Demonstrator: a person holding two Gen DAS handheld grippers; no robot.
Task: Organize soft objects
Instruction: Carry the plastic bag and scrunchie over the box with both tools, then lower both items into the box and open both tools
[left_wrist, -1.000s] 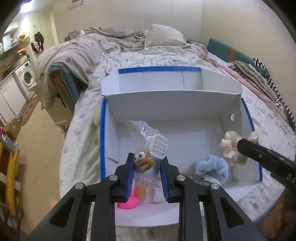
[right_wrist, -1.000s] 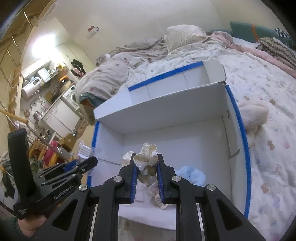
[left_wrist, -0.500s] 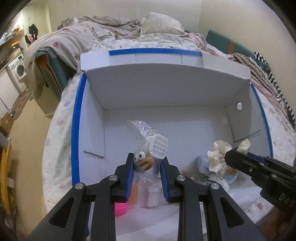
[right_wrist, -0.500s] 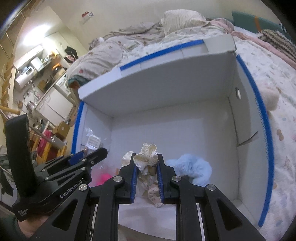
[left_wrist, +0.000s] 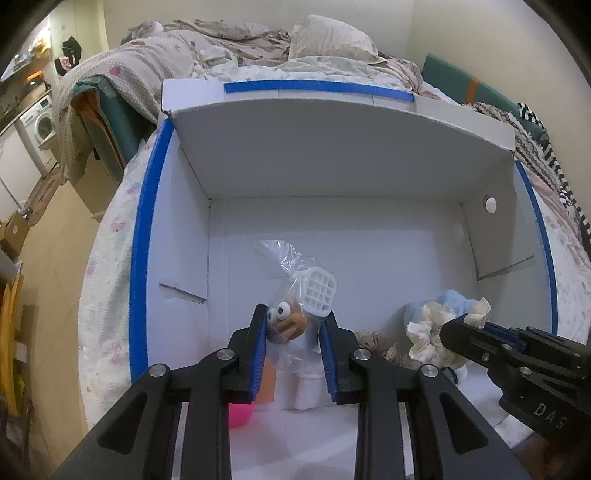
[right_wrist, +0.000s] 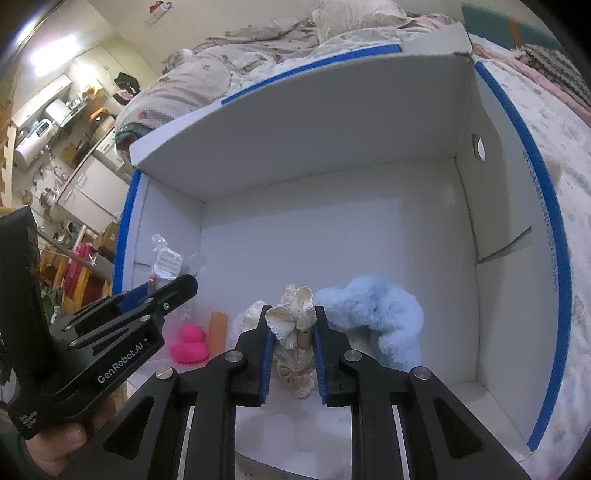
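Your left gripper (left_wrist: 294, 334) is clamped on a clear plastic bag (left_wrist: 295, 295) holding a small brown toy with googly eyes (left_wrist: 286, 321) and a white grid-patterned piece (left_wrist: 319, 290); the bag's long axis runs upright between the blue pads, its twisted neck pointing up and toward the far wall of the box. Your right gripper (right_wrist: 293, 325) is closed on a cream ruffled scrunchie (right_wrist: 291, 317), which bunches above the pads and hangs below them, so its length also runs roughly vertical. Both held things sit over the near part of the white cardboard box (left_wrist: 332, 155), which rests on the bed (left_wrist: 110, 258) with blue tape along its rims. On the box floor, a fluffy light-blue soft piece (right_wrist: 373, 310) lies just to the right of the scrunchie, arching from left down to the right. To the left, near the left wall, a pink rubber duck (right_wrist: 190, 341) sits upright beside an orange cylinder (right_wrist: 218, 328) that stands on end.
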